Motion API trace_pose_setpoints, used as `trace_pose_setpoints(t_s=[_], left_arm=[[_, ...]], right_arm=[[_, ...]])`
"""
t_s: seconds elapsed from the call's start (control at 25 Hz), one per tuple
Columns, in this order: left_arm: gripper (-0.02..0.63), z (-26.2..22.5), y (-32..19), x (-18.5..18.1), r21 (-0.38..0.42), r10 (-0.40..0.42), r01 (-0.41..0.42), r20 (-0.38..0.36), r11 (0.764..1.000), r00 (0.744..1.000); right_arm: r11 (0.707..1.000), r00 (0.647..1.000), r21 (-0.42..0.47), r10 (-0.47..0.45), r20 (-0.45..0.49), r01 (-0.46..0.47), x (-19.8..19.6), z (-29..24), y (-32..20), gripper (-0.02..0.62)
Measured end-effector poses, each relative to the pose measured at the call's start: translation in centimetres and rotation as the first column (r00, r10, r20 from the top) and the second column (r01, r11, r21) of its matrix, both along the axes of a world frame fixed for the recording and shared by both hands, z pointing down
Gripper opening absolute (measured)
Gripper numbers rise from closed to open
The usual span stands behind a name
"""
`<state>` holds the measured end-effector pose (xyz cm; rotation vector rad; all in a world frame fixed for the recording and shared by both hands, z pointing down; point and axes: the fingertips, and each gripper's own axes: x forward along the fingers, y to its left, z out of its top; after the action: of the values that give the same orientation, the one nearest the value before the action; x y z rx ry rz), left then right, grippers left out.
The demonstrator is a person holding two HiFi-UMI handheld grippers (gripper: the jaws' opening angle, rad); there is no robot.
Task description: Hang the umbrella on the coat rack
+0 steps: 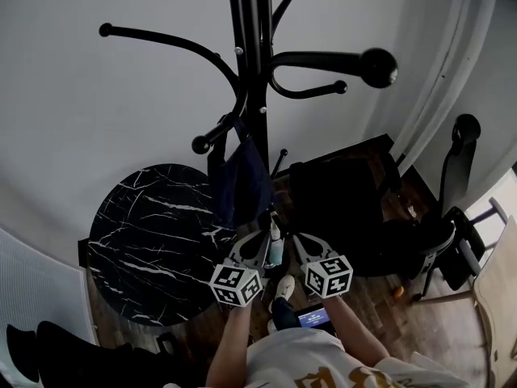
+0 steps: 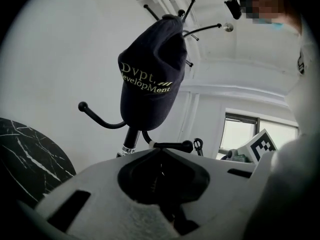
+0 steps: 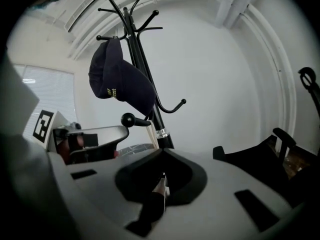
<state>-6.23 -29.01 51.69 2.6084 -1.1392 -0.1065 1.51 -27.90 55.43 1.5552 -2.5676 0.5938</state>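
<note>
White wall [image 1: 81, 95] backs coat rack [image 1: 257, 95], just beyond right hand-held gripper [image 1: 297, 242].

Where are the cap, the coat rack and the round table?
cap [image 2: 150, 84], left gripper view, on its lettered crown.
coat rack [image 1: 257, 95], head view, on its central pole.
table [image 1: 149, 233], head view, on its bare marbled top.

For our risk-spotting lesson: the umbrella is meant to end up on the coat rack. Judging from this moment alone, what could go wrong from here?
1. The left gripper and right gripper are both shut on nothing, and no umbrella shows in any view. It has to be found and gripped first.
2. A cap hangs on a lower hook of the coat rack. Reaching there could knock it off.
3. The grippers are close together and may bump each other.
</note>
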Motion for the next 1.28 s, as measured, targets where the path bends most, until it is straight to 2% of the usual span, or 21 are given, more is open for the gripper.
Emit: trace_pose_setpoints(t_s=[0.16,0.32,0.44,0.52,0.76,0.96,1.28], left_arm=[[0.02,-0.7,1.4,-0.2,-0.02,-0.015,0.014,-0.027,1.0,1.0],[0.02,-1.4,2.6,0.0,0.0,-0.029,0.029,0.029,1.0,0.999],[0.02,-1.7,3.3,-0.4,0.006,-0.053,0.053,0.045,0.999,0.998],[0.02,-1.8,3.7,-0.6,0.005,-0.071,0.07,0.044,0.998,0.997],[0.02,-1.7,5.3,-0.6,0.016,-0.14,0.14,0.081,0.99,0.987],[0.02,-1.4,7.2,0.9,0.006,-0.164,0.164,0.115,0.986,0.98],[0.02,-2.2,11.0,1.2,0.027,-0.239,0.237,0.127,0.971,0.963]], right_arm=[[0.999,0.999,0.034,0.017,0.027,-0.018,0.5,-1.6,1.8,0.012],[0.997,0.999,0.068,0.037,0.006,-0.037,1.5,-2.7,3.2,0.012],[0.996,0.999,0.086,0.023,0.038,-0.026,1.6,-3.5,4.0,0.011],[0.996,0.999,0.093,0.01,0.049,-0.014,1.6,-3.9,4.5,0.011],[0.994,0.997,0.088,-0.071,-0.012,0.072,1.7,-3.8,5.8,0.011],[0.992,0.995,0.083,-0.095,0.006,0.094,3.1,-4.0,7.3,0.011],[0.986,0.989,0.087,-0.146,0.02,0.144,4.2,-4.3,10.4,0.011]])
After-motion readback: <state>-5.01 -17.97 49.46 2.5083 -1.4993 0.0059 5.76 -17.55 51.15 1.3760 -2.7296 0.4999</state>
